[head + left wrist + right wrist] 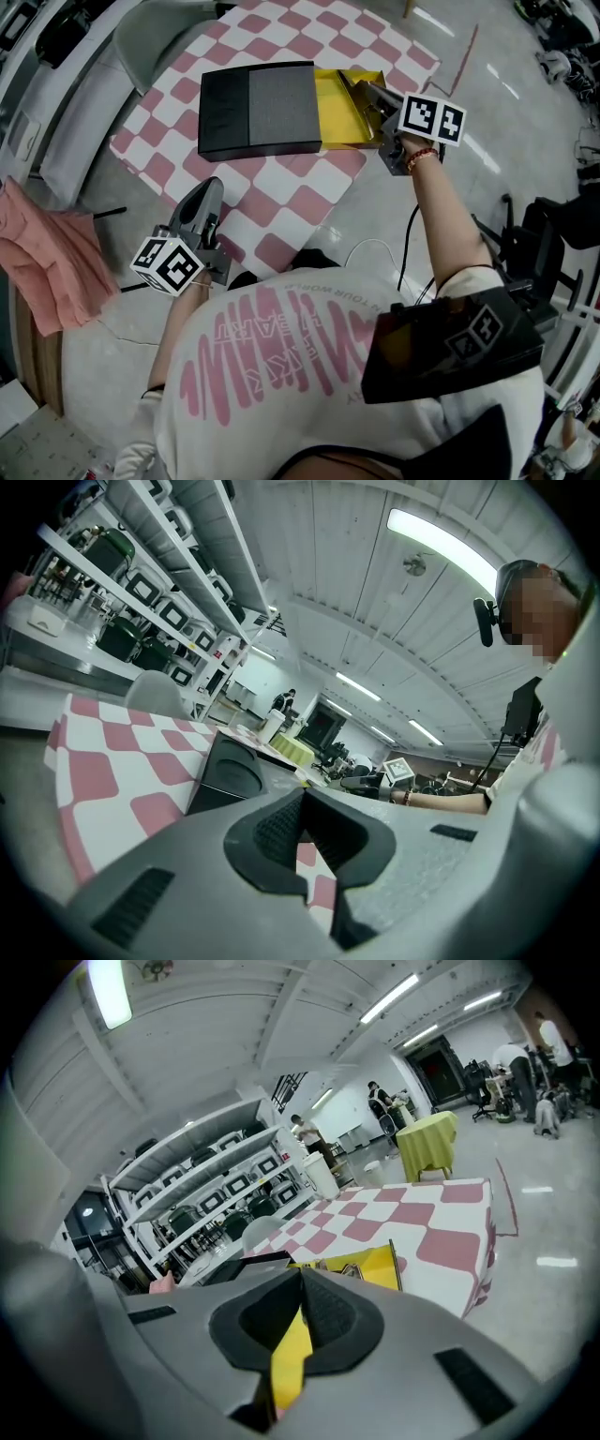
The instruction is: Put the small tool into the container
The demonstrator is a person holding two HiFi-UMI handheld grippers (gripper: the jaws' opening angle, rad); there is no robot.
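Observation:
An open yellow container (339, 117) lies on the pink-and-white checked table (281, 202), next to a flat black and grey box (258, 108). My right gripper (352, 84) hovers over the container's right part with its jaws shut. In the right gripper view (302, 1274) nothing shows between the jaws, only the yellow container (370, 1265) past them. I cannot make out the small tool. My left gripper (211, 186) hangs at the table's near edge, away from the container. Its jaws are shut and hold nothing (303, 794), and the black box (225, 766) is ahead.
A pink cloth (47, 262) lies over a surface at the left. A grey chair (155, 33) stands by the table's far left corner. Shelves with gear (141, 621) line one wall. A yellow-draped table (427, 1138) and several people stand far off.

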